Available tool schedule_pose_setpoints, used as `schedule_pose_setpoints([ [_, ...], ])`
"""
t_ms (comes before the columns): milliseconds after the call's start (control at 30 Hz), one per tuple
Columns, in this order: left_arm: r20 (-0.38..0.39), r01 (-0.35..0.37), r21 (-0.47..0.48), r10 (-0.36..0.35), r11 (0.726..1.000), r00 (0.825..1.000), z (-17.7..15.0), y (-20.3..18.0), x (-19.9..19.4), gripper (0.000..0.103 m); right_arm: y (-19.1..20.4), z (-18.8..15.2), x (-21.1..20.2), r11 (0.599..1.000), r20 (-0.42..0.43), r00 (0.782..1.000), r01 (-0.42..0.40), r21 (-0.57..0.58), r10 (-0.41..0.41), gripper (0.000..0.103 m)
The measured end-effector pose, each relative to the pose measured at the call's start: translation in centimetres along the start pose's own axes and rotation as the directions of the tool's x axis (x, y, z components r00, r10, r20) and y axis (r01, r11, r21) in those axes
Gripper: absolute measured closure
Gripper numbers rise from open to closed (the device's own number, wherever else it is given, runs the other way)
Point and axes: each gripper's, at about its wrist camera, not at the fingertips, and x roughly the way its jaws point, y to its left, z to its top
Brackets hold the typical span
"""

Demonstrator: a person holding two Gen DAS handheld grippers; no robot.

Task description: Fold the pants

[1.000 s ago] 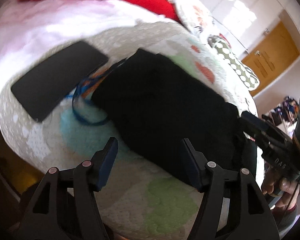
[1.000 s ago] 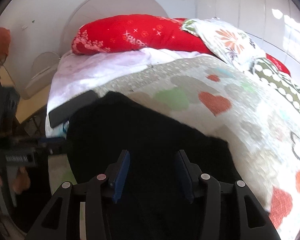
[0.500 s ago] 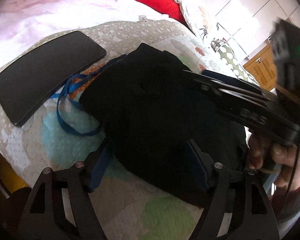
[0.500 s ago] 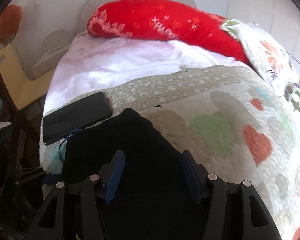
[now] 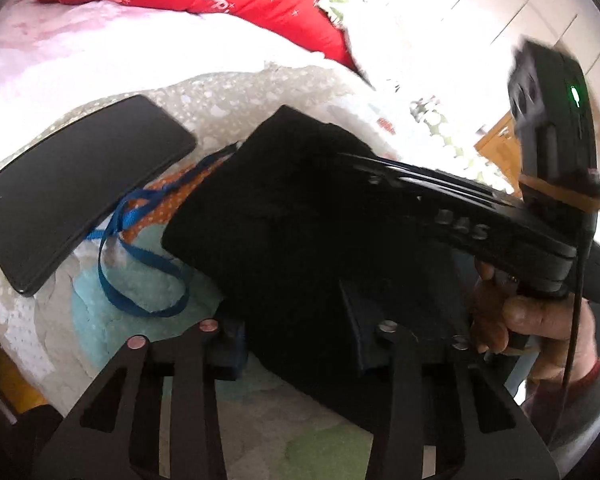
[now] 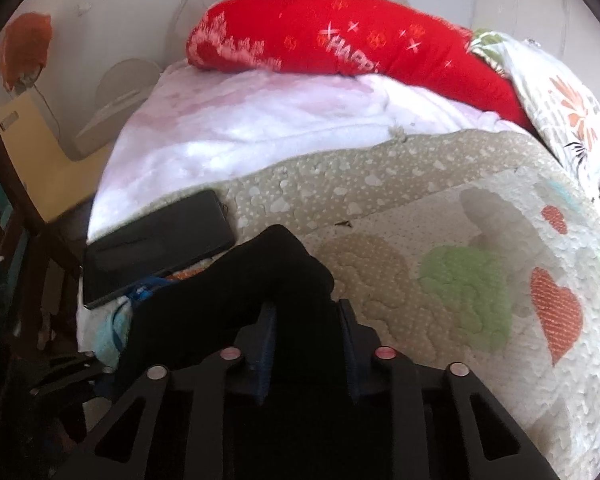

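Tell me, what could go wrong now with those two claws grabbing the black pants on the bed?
Both grippers, left and right, are closing on the black pants. They may pinch only the top layer, so the fold slips. The blue strap runs under the pants' edge; lifting could drag it. That could tug the phone near the bed's edge, if attached.
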Motion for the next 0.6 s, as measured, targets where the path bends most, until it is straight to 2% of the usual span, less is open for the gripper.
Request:
schedule_pose_setpoints([
  [200, 0.120, 0.023, 0.152, -0.041, 0.988, 0.992, 0.0, -3.7, -3.1, 0.074, -2.2, -0.4, -5.4, 0.992, 0.129, 0.991, -0.047, 0.119, 0.031, 0.083],
  [300, 0.123, 0.032, 0.158, -0.052, 0.987, 0.991, 0.6, -4.4, -3.4, 0.075, -2.4, -0.4, -6.6, 0.989, 0.150, 0.989, -0.039, 0.143, 0.017, 0.083],
  [600, 0.100, -0.004, 0.164, -0.012, 0.986, 0.995, 1.1, -4.6, -3.6, 0.075, -2.1, -0.4, -6.9, 0.988, 0.160, 0.987, -0.027, 0.151, 0.003, 0.084],
])
